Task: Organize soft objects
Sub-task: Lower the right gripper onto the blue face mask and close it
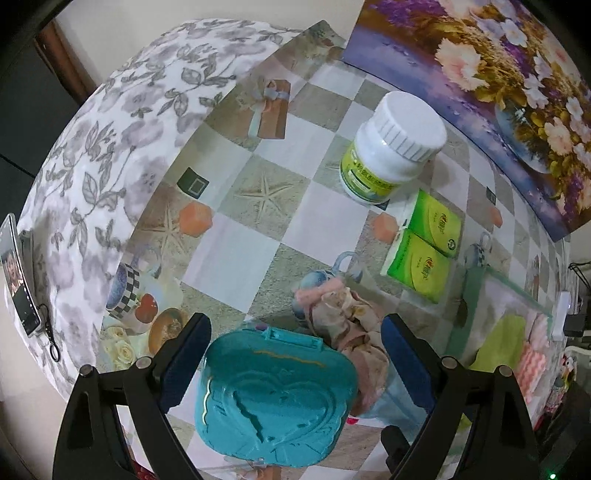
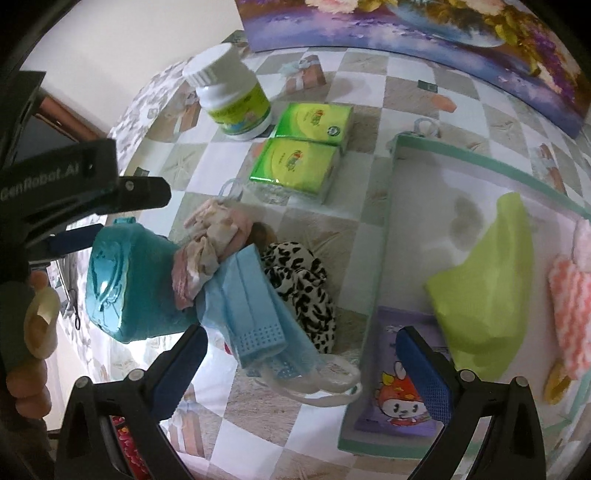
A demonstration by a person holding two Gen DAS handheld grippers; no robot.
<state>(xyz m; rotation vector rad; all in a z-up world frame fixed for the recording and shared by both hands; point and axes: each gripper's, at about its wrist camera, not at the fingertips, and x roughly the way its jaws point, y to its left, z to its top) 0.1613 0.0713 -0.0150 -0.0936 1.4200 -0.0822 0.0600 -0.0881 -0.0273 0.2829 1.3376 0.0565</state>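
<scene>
A pile of soft things lies mid-table: a pink-beige cloth [image 2: 207,243], a blue face mask [image 2: 255,306] and a leopard-print scrunchie [image 2: 303,291]. The cloth [image 1: 351,325] also shows in the left wrist view. A teal heart box [image 1: 277,398] sits between the fingers of my open left gripper [image 1: 295,373], which does not clamp it; the box [image 2: 129,284] leans against the pile. My right gripper [image 2: 306,373] is open and empty, just above the mask. A clear tray [image 2: 384,258] on the right holds a green cloth [image 2: 487,295] and a pink knit piece [image 2: 572,306].
A white jar [image 2: 232,99] and two green tissue packs [image 2: 306,147] stand at the back. A flower painting [image 2: 424,33] leans behind them. A floral cushion [image 1: 110,166] lies left of the table, with a phone [image 1: 18,273] on it. A purple cartoon card [image 2: 399,402] lies in the tray.
</scene>
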